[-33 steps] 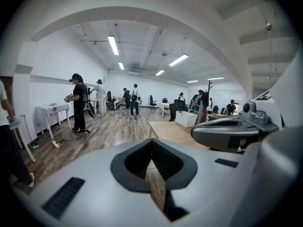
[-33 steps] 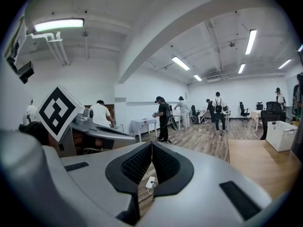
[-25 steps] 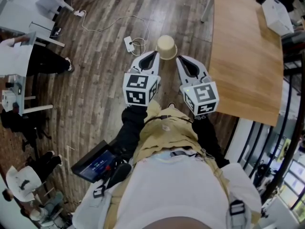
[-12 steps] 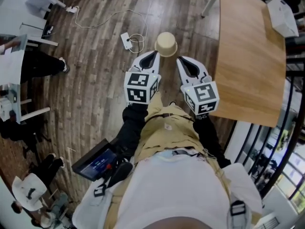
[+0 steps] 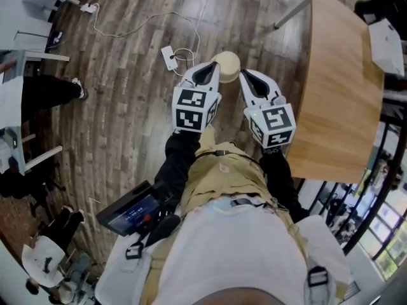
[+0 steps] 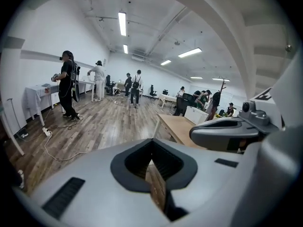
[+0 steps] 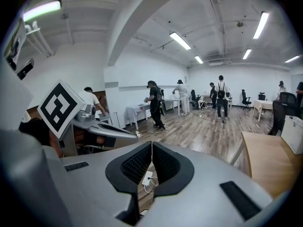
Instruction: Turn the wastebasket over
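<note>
A beige round wastebasket [image 5: 227, 65] stands on the wooden floor just ahead of both grippers in the head view; neither gripper view shows it. My left gripper [image 5: 205, 74] hovers at its left side, jaws shut with nothing between them. To the basket's right is my right gripper [image 5: 251, 80], likewise shut and empty. In the left gripper view the jaws [image 6: 152, 151] meet in a thin line. The right gripper view shows its jaws [image 7: 151, 145] closed the same way. Whether either tip touches the basket is hidden.
A wooden table [image 5: 343, 88] stands close on the right, with a white box [image 5: 388, 43] at its far end. A white power strip [image 5: 170, 57] and cable lie on the floor left of the basket. Several people stand at desks further off [image 6: 66, 86].
Both grippers have moved forward and lower together. The wastebasket, ahead of the tips before, now sits between them. The table has come nearer on the right.
</note>
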Demonstrator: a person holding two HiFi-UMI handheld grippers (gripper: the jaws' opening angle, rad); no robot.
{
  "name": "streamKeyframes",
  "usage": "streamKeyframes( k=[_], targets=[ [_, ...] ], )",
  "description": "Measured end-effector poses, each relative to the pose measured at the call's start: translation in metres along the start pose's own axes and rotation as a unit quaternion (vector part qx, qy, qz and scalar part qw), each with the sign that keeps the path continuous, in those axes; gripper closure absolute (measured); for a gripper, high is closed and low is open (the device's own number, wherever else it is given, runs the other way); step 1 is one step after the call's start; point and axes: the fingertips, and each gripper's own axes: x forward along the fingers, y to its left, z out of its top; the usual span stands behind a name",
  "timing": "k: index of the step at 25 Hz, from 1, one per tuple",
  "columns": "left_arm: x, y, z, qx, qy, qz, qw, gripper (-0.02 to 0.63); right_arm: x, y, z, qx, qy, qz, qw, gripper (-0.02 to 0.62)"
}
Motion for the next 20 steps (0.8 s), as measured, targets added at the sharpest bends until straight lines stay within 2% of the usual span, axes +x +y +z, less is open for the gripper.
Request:
streamKeyframes(
  k=[3, 9, 14, 20],
  targets=[
    [0.015, 0.027, -0.001, -0.013, 0.013, 0.002, 0.9998, 0.604, 0.031, -0.002, -0.007, 0.007, 0.025, 0.005, 1.000, 0.572],
    [0.027, 0.060, -0.024, -0.038, 0.040, 0.011, 0.9984, 0.604, 0.054, 0.005, -0.031, 0.001, 0.069, 0.016, 0.997, 0.572],
    [0.062, 0.102, -0.030, -0.059, 0.063, 0.011, 0.9962, 0.604, 0.097, -0.005, -0.049, 0.016, 0.112, 0.022, 0.993, 0.572],
    [0.108, 0.109, -0.099, -0.091, 0.137, 0.013, 0.9863, 0.604, 0.126, -0.027, -0.118, 0.050, 0.179, 0.042, 0.982, 0.572]
  ],
)
